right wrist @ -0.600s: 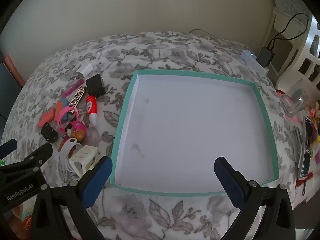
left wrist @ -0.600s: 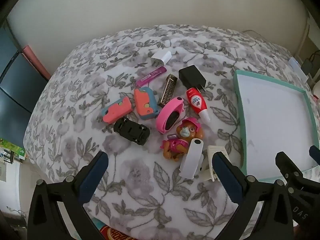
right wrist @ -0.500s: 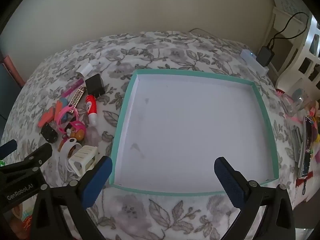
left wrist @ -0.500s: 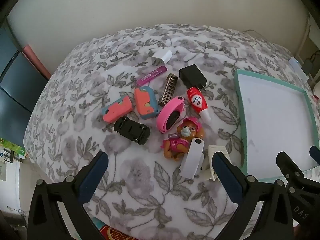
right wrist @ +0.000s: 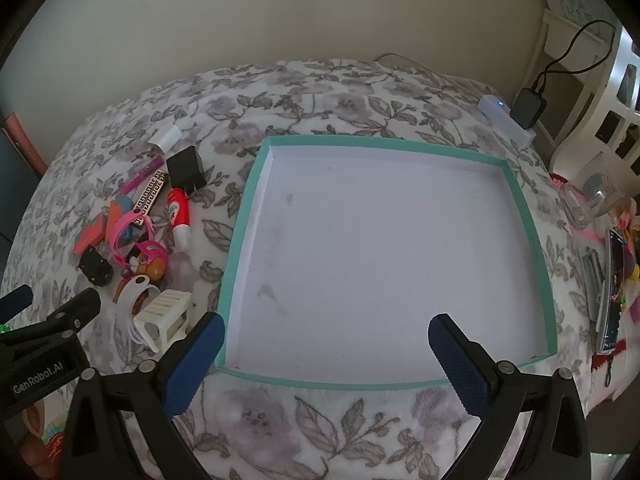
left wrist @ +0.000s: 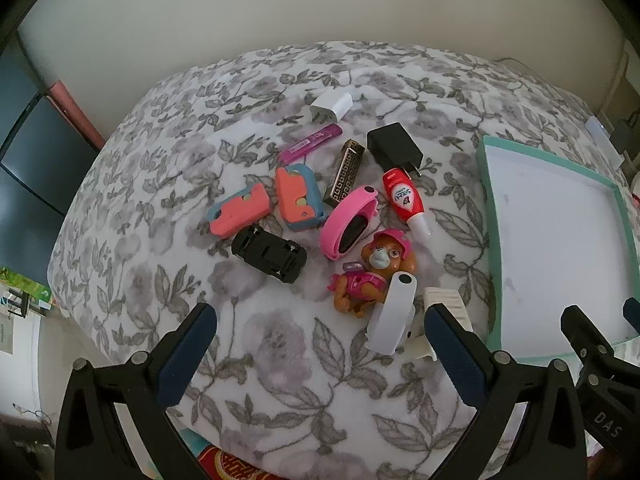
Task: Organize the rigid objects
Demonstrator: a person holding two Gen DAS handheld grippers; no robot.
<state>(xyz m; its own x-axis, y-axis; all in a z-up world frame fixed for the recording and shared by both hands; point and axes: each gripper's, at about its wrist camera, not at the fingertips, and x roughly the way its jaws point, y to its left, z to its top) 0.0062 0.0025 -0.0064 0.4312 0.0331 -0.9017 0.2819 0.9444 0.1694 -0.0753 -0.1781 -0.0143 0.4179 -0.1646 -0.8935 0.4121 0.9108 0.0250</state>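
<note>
A pile of small rigid things lies on the flowered blanket: a black toy car [left wrist: 269, 255], two coral and blue cases [left wrist: 299, 196], a pink band [left wrist: 347, 227], a red and white tube [left wrist: 405, 201], a black charger [left wrist: 394, 147], a pup figure [left wrist: 372, 272], a white band [left wrist: 392, 314] and a cream stool-like piece [right wrist: 163, 319]. A teal-rimmed white tray [right wrist: 532, 236] lies to their right, with nothing in it. My left gripper [left wrist: 320, 344] is open above the blanket near the pile. My right gripper [right wrist: 326, 354] is open over the tray's near edge.
A white plug [left wrist: 332, 105], a purple stick [left wrist: 310, 144] and a patterned gold bar [left wrist: 344, 178] lie at the far side of the pile. A power strip and black adapter [right wrist: 528, 106] sit at the back right. A phone [right wrist: 612, 292] and clutter lie right of the tray.
The left wrist view has shifted slightly left, so the tray sits further toward the right edge. The right gripper and the objects have not visibly moved.
</note>
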